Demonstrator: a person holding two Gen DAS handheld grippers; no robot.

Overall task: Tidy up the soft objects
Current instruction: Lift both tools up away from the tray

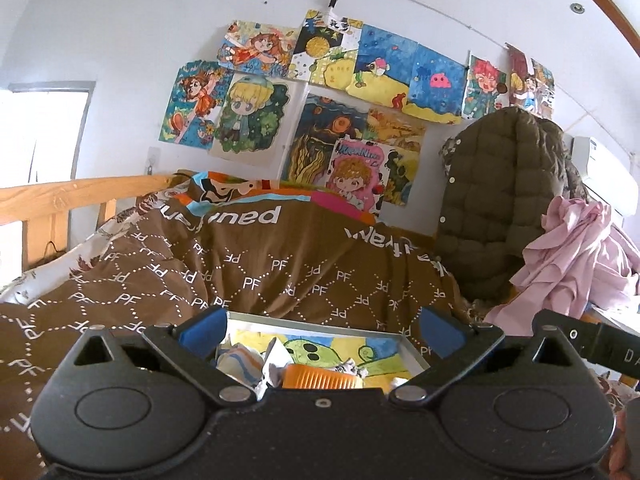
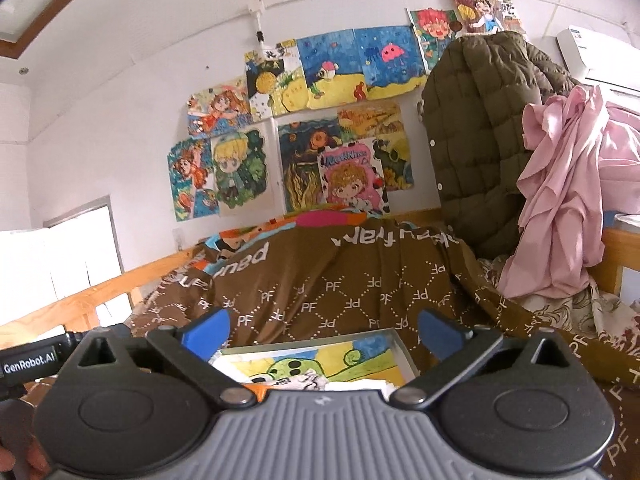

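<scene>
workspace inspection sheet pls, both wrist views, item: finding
Surface: brown quilt printed PF, rumpled over the bed.
Job's things: olive puffer jacket piled upright at right; pink cloth bunched beside it.
Clutter: shallow tray with a painted sheet, crumpled paper, an orange ribbed lid.
Tongs: left gripper and right gripper open, nothing between the pads.
Cables: thin black cord by the wooden rail.
Surroundings: drawings on white wall; air conditioner top right.

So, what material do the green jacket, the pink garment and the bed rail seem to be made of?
Green jacket: likely quilted, padded synthetic fabric, matte, with puffy stitched squares. Pink garment: thin woven cloth, soft creases, slight sheen. Bed rail: light wood, with visible grain and knots.
</scene>
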